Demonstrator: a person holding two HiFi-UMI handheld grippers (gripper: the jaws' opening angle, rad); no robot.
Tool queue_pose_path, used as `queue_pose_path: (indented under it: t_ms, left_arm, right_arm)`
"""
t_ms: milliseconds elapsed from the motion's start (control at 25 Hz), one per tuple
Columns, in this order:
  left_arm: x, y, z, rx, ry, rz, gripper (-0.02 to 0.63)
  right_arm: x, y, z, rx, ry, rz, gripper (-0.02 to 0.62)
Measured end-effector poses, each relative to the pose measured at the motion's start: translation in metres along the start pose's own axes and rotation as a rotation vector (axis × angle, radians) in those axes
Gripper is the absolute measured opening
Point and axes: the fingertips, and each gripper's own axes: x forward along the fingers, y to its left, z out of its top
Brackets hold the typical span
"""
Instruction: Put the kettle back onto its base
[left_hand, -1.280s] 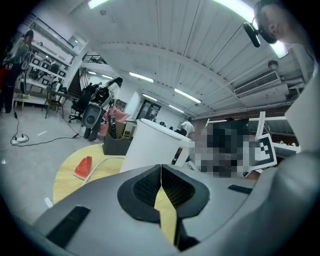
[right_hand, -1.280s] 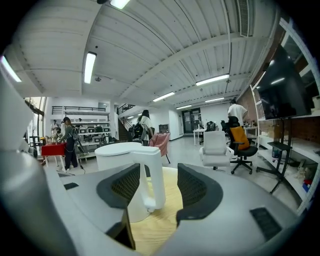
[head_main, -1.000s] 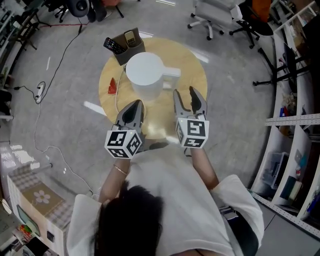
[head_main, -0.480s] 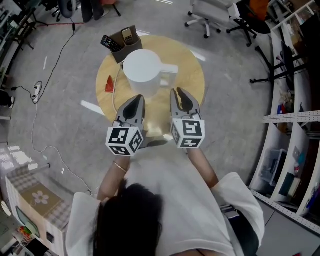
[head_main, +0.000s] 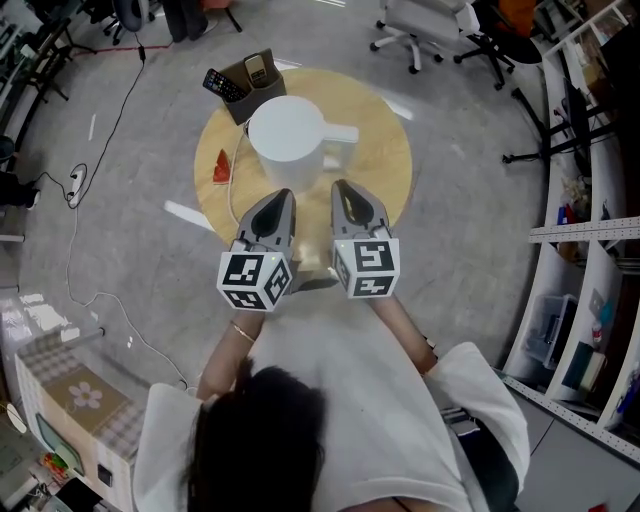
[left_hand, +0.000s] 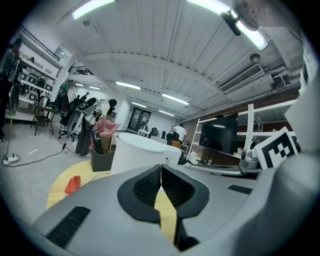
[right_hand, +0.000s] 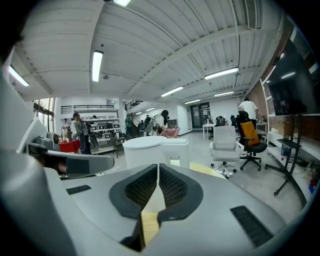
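A white kettle (head_main: 290, 135) stands upright on the round yellow table (head_main: 385, 170), its handle (head_main: 342, 135) pointing right. Whatever is under it is hidden from above. It also shows in the left gripper view as the kettle (left_hand: 137, 152) and in the right gripper view as the kettle (right_hand: 150, 150), ahead of the jaws. My left gripper (head_main: 281, 196) is shut and empty, short of the kettle. My right gripper (head_main: 342, 187) sits beside it; its jaws are closing until the tips meet, with nothing between them. Both tips (left_hand: 161, 167) (right_hand: 158, 167) hover over the table's near part.
A brown holder with remote controls (head_main: 250, 82) sits at the table's far edge. A small red object (head_main: 222, 170) lies at its left, with a white cord (head_main: 235, 195) running past. Office chairs (head_main: 420, 30) stand beyond; shelving (head_main: 590, 300) lines the right.
The right gripper's jaws went from wide open to closed. It drew back from the kettle's handle and shifted left, next to the left gripper, which stayed put.
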Motion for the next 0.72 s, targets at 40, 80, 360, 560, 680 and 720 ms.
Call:
queue_pose_path:
  t_ms: [40,80,360,560,680,720]
  left_arm:
    - [-0.001,0.0,-0.002,-0.001,0.008,0.003,0.026]
    - [-0.002,0.001,-0.003,-0.002,0.015,0.008,0.026]
    - [-0.001,-0.003,-0.005,-0.001,0.026,0.002,0.026]
    - [0.002,-0.007,-0.007,0.003,0.032,-0.005,0.026]
    - [0.002,-0.007,-0.008,0.002,0.036,-0.007,0.026]
    - [0.003,-0.007,-0.008,0.002,0.036,-0.007,0.026]
  right_arm:
    - [0.0,0.003,-0.003,0.001,0.011,0.006,0.035]
    - [0.0,0.006,-0.004,0.001,0.018,0.013,0.034]
    - [0.001,0.02,0.001,-0.027,0.013,0.045,0.028]
    - [0.003,0.024,0.003,-0.038,0.002,0.062,0.026]
    - [0.003,0.028,0.002,-0.063,0.007,0.063,0.026]
    - [0.003,0.03,0.004,-0.077,0.007,0.063,0.026]
